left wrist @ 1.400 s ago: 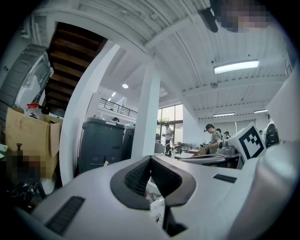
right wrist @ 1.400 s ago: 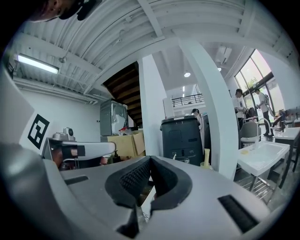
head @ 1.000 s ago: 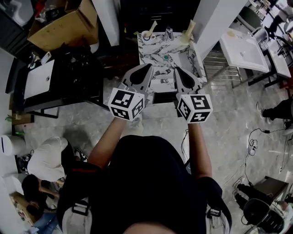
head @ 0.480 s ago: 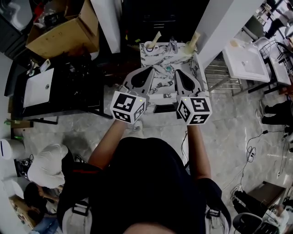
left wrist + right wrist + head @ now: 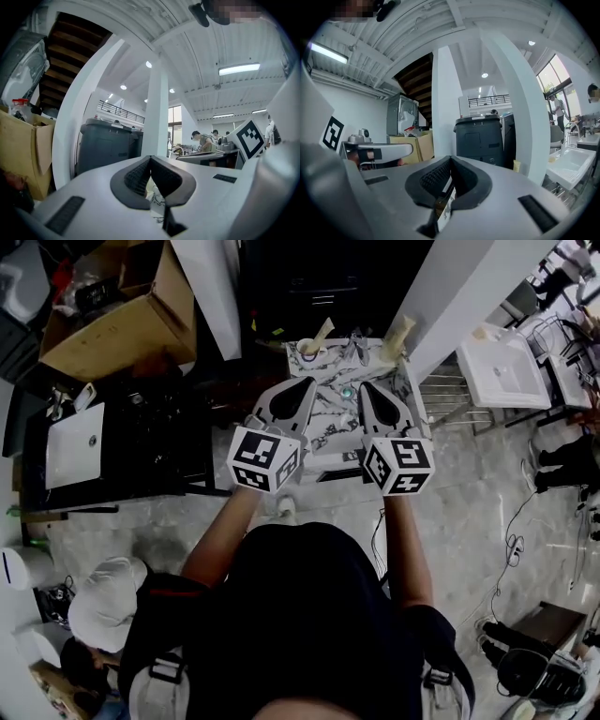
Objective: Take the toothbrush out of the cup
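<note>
A small marble-topped stand (image 5: 330, 399) lies straight ahead in the head view. At its far left corner is a white cup (image 5: 307, 350) with a pale toothbrush (image 5: 322, 333) leaning out of it. A metal tap (image 5: 356, 339) and another pale upright item (image 5: 397, 335) stand along the far edge. My left gripper (image 5: 306, 381) and right gripper (image 5: 367, 385) are held side by side over the stand's near half, short of the cup. Both are shut with nothing in them; the left gripper (image 5: 150, 158) and right gripper (image 5: 450, 158) show their pads meeting.
White pillars (image 5: 211, 287) (image 5: 469, 292) flank the stand. A cardboard box (image 5: 112, 320) and a dark unit with a white basin (image 5: 73, 432) are on the left. A white sink (image 5: 503, 360) and a wire rack (image 5: 448, 390) are on the right. A person in a white cap (image 5: 108, 589) crouches at lower left.
The stand with the cup has come closer under both grippers as the person stepped forward. Both grippers stayed shut and side by side.
</note>
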